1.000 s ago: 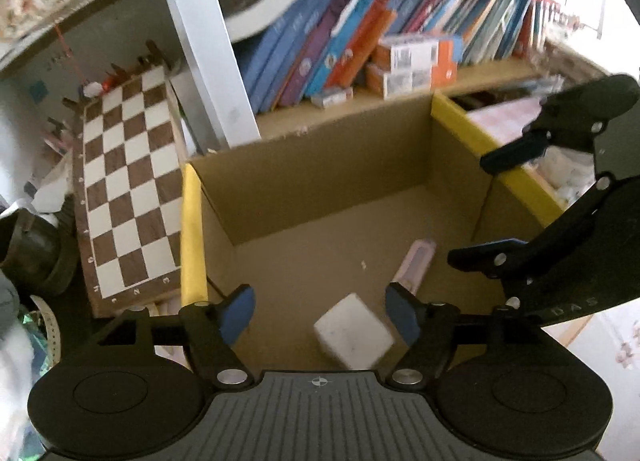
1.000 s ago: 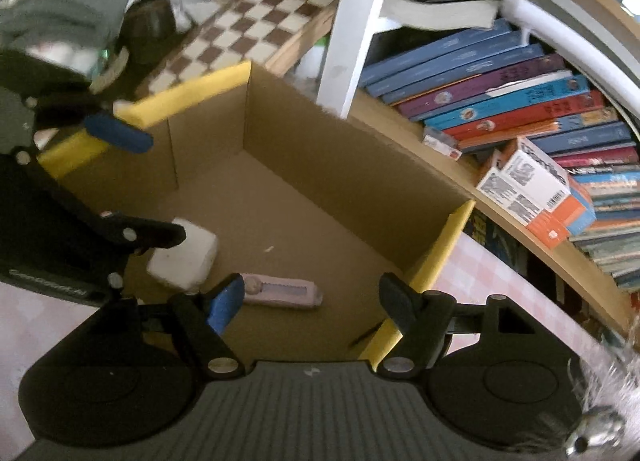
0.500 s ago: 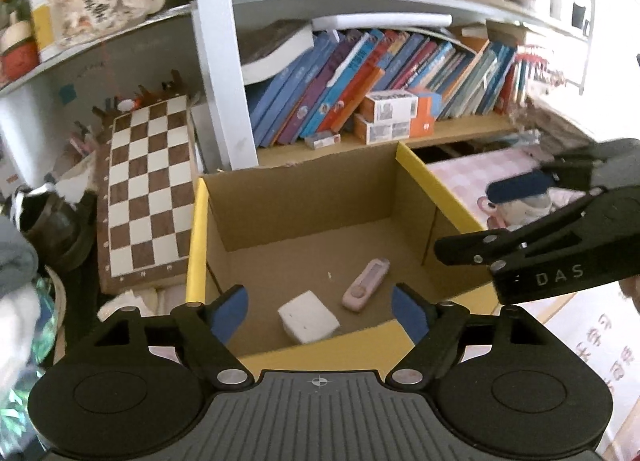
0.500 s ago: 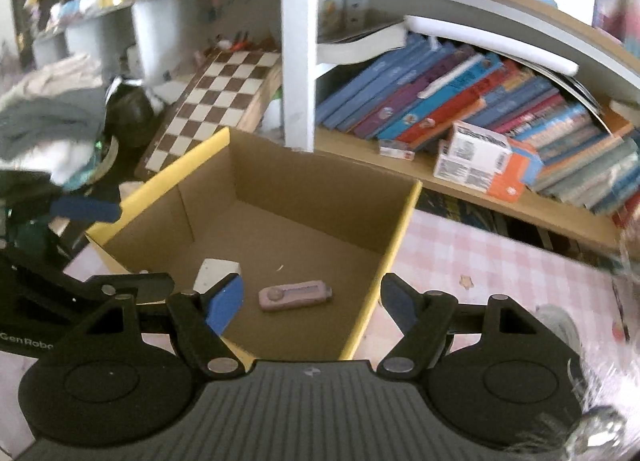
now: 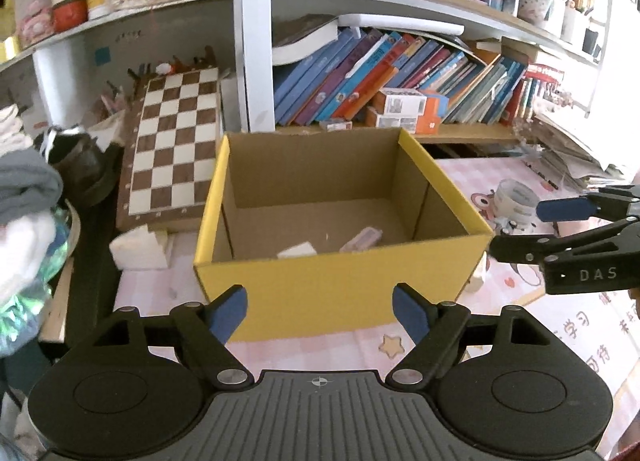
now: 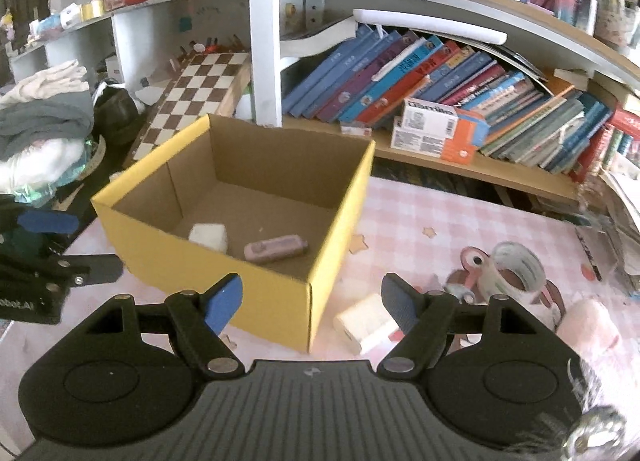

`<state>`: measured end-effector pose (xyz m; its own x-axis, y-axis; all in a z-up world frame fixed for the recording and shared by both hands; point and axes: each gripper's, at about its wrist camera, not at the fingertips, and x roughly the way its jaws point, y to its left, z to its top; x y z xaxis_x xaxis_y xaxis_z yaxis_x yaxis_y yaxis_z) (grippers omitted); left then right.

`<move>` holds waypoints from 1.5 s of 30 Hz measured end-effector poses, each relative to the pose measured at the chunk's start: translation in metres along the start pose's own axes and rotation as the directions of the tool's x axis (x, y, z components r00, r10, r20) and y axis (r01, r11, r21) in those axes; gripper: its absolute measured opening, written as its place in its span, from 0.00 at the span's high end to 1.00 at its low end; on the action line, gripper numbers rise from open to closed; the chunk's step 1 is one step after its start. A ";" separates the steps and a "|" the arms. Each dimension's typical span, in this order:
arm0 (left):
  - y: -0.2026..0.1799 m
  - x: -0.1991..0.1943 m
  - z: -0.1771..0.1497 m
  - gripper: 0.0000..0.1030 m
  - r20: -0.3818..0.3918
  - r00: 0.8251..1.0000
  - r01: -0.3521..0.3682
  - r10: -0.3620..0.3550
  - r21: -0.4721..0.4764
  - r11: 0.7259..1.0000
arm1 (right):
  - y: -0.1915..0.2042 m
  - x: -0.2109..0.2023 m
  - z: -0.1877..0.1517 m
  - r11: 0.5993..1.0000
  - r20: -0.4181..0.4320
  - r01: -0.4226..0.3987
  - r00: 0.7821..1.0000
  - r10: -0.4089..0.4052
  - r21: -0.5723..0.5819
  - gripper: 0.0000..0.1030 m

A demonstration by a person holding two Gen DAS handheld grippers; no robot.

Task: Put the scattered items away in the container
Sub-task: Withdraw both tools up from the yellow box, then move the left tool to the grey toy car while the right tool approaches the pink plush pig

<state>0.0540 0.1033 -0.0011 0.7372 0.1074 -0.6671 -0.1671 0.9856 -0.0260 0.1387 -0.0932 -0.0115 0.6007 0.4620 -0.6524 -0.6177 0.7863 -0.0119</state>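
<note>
Left hand-held gripper (image 5: 320,311): I hold it in front of the box's near wall, blue-padded fingers spread wide, nothing between them.
Chessboard (image 5: 172,149): brown-and-white wooden board leaning behind the box's left side.
Box (image 5: 340,285): open yellow cardboard box with a plain brown inside, standing on the pink checked tabletop (image 6: 460,221).
White block (image 6: 208,236): soft-looking white cube lying on the box floor, near the front wall.
Pink case (image 6: 276,248): flat mauve oblong item lying on the box floor, just right of the white block, apart from it.
Right hand-held gripper (image 6: 312,303): I hold it over the box's right front corner, fingers apart and empty.
Cream block (image 6: 366,323): pale rectangular piece on the tabletop outside the box, beside its right wall, partly behind my right finger.
Tape roll (image 6: 516,271): wide printed roll standing on the tabletop, further right.
</note>
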 end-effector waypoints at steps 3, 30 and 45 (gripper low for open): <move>-0.001 -0.002 -0.009 0.20 -0.011 1.000 -0.004 0.004 -0.006 1.000 | 0.000 -0.004 -0.010 1.000 -0.009 0.006 1.000 -0.006 0.013 0.27; -0.029 -0.009 -0.049 0.20 -0.066 0.997 0.048 -0.048 -0.011 0.999 | 0.012 -0.037 -0.077 0.985 -0.090 0.109 0.991 -0.097 0.133 0.23; -0.040 -0.004 -0.049 0.15 -0.097 0.993 0.067 -0.065 0.011 0.998 | 0.007 -0.046 -0.084 0.980 -0.100 0.145 0.986 -0.132 0.138 0.10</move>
<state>0.0257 0.0568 -0.0340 0.6793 0.0295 -0.7333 -0.1100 0.9920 -0.0620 0.0643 -0.1435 -0.0455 0.6233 0.3108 -0.7176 -0.4479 0.8941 -0.0018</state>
